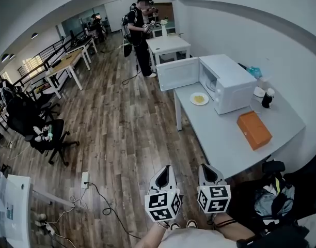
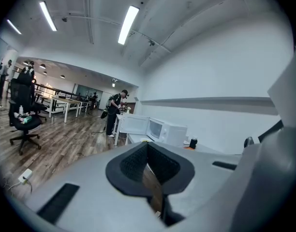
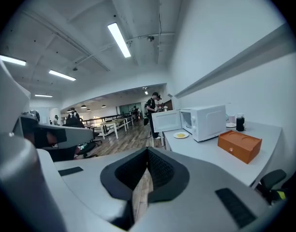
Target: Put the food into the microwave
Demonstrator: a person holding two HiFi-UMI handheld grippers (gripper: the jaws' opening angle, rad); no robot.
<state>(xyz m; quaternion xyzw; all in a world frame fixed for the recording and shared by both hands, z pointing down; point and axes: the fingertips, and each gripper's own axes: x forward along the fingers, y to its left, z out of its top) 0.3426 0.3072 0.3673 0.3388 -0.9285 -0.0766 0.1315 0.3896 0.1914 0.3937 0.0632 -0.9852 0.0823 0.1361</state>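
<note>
On the grey table (image 1: 220,141) a white microwave (image 1: 227,81) stands with its door (image 1: 177,74) swung open to the left. Just in front of it lies a white plate with yellow food (image 1: 199,98). My left gripper (image 1: 167,168) and right gripper (image 1: 205,167) hang side by side low over the wooden floor, well short of the table's near end. Both are shut with nothing between the pads. The right gripper view shows the microwave (image 3: 208,121), the plate (image 3: 180,135) and my right gripper (image 3: 148,151). Far off in the left gripper view, beyond my left gripper (image 2: 148,145), is the microwave (image 2: 167,131).
An orange box (image 1: 254,129) lies on the table nearer to me than the microwave. A dark bottle (image 1: 267,98) and white dishes stand by the wall. A person (image 1: 140,30) stands at a white table (image 1: 168,44) beyond. Office chairs (image 1: 42,130) are left; cables (image 1: 104,200) trail on the floor.
</note>
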